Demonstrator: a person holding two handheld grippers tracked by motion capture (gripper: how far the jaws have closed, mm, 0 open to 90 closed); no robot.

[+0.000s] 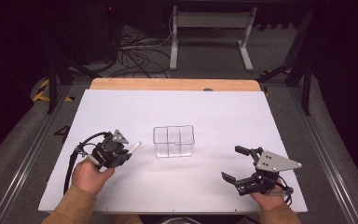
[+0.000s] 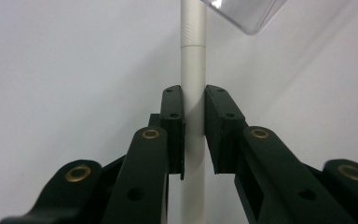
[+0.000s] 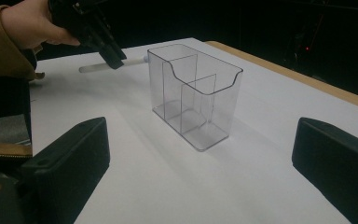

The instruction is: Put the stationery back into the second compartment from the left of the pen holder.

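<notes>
The left claw [image 1: 123, 151] pinches a slim white plastic pen [image 1: 134, 147] near the middle of its barrel, both black pads pressed flat on either side, a hold that probably keeps the long thing from swinging while it is carried. In the left gripper view the pen [image 2: 193, 84] runs straight out between the pads along the claw's own line, its far end aimed toward a corner of the clear plastic organiser box with inner dividers [image 2: 242, 14]. From above, the pen's long axis lies roughly level and slants away from the person and toward the box [image 1: 174, 141], which stands upright in the middle of the white tabletop [image 1: 205, 112], apart from the pen's tip. In the right gripper view the pen [image 3: 93, 67] appears clear of the surface, beyond the box [image 3: 193, 93]. The right claw [image 1: 237, 164] rests spread wide and empty near the tabletop's near right edge, seemingly waiting, perhaps to steady the box.
</notes>
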